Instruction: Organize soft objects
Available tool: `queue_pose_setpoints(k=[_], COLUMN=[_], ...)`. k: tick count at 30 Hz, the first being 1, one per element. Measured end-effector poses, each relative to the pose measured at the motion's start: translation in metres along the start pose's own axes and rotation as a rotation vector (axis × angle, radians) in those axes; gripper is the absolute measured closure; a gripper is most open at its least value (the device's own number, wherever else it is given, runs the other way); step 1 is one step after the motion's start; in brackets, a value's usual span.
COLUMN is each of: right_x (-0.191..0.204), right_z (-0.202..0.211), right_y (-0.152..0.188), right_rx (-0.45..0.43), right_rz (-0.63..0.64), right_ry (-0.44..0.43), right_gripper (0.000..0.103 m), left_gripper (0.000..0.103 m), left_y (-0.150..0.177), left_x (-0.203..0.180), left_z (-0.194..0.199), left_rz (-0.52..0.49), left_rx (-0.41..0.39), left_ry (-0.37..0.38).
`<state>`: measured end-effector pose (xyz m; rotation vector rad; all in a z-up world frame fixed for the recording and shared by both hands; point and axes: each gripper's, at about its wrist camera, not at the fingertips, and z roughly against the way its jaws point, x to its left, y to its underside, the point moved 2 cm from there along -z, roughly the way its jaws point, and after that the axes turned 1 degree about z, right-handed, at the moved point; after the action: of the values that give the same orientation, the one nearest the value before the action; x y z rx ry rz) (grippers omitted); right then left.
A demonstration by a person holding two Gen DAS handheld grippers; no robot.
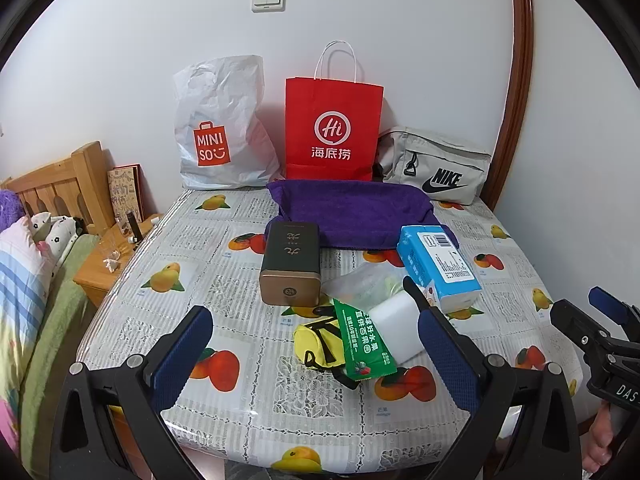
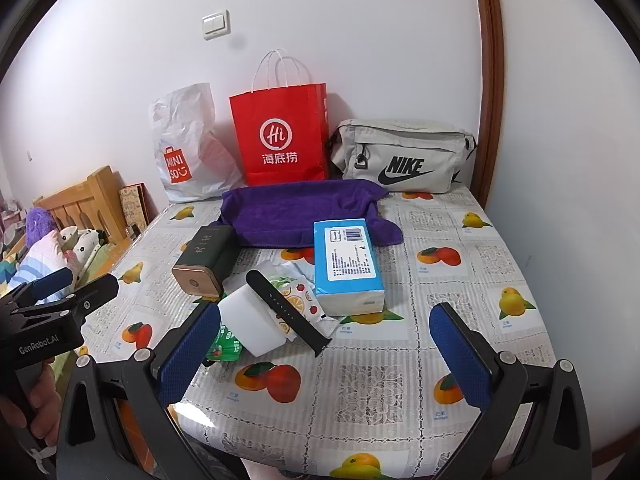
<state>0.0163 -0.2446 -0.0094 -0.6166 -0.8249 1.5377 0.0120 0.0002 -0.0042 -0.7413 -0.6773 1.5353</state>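
I take the dark tea tin (image 1: 291,265) lying near the middle of the bench (image 1: 224,216) as my landmark. My left tool (image 1: 316,354) hangs in front of the tin with its blue pads spread wide and nothing between them; my right tool (image 2: 325,354) is likewise spread wide and empty, off to the tin's right and nearer me. Behind the tin, touching its far end, lies the purple towel (image 1: 352,210), draped out flat. To the tin's right sits the blue tissue pack (image 1: 438,266), and between the two lies a crumpled clear wrapper (image 1: 360,282). In front of the tin, toward me, is a small heap: a yellow pouch (image 1: 314,344) with black straps, a green snack packet (image 1: 362,346) leaning over it, and a white foam block (image 1: 398,326) just right of that. From the right wrist view a black watch strap (image 2: 286,306) lies across the block, with a fruit-printed sachet (image 2: 302,300) beside it. Far behind the tin, against the wall, stand a white Miniso bag (image 1: 218,132), a red paper bag (image 1: 332,128) and a grey Nike pouch (image 1: 434,164), in that order from left to right. Well to the tin's left is a wooden nightstand (image 1: 100,268) and a bed (image 1: 24,280) with pillows
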Motion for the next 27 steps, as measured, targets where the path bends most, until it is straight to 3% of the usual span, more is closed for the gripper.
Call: queue_pose_setpoints(k=[27], right_x=[0.006], right_z=[0.011], right_y=[-0.003], right_rx=[-0.023], right_rz=[-0.002], right_ry=[-0.006], right_gripper=[0.0], left_gripper=[0.0], left_y=[-0.004], left_x=[0.001], left_z=[0.007], left_rz=[0.0], left_rx=[-0.01], left_ry=[-0.001])
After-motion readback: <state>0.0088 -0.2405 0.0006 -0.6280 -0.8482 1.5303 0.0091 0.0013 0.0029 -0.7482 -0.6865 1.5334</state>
